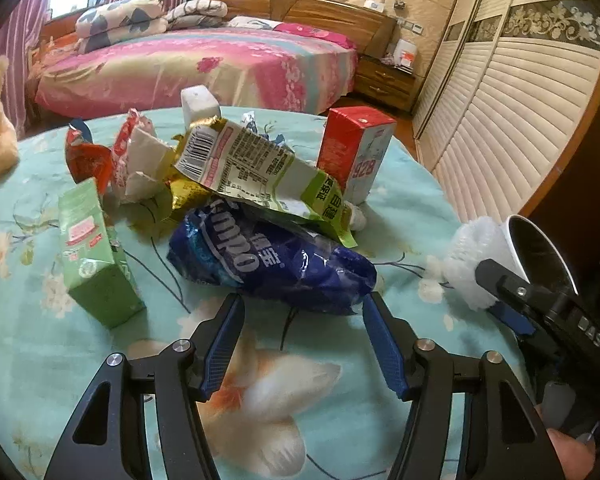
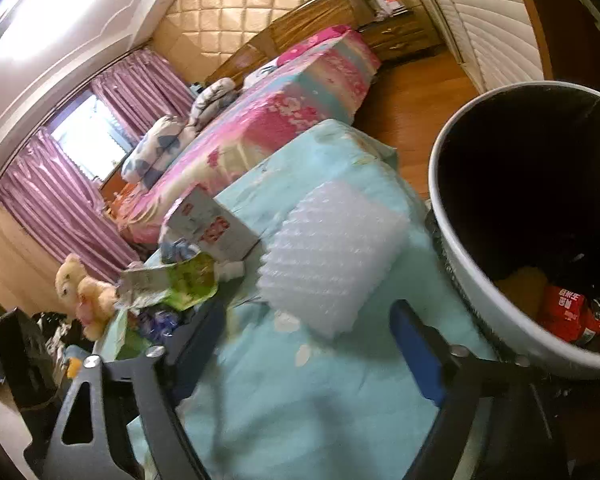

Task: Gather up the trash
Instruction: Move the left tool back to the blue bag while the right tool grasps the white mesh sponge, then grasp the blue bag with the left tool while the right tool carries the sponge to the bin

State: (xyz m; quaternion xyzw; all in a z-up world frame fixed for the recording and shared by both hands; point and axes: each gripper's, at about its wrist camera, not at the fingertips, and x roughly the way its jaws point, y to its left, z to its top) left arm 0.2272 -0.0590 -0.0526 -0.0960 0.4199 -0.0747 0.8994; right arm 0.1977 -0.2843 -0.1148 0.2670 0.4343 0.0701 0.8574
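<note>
- My left gripper (image 1: pixel 303 316): blue-padded jaws apart, nothing clamped, their tips just short of the crumpled dark blue plastic wrapper (image 1: pixel 276 260).
- My right gripper (image 2: pixel 312 320): jaws apart, empty, with the white bubble-wrap pad (image 2: pixel 328 258) lying ahead between their tips.
- Trash heap on the round table under a pale turquoise floral cloth (image 1: pixel 40 344): green-and-white printed snack bag (image 1: pixel 256 170), gold foil (image 1: pixel 186 192), red wrapper (image 1: pixel 88 158), upright green carton (image 1: pixel 94 256), upright red-and-white carton (image 1: pixel 356 152).
- White round bin with a black liner (image 2: pixel 496 292): beside the table's edge, a red packet (image 2: pixel 568 312) inside.
</note>
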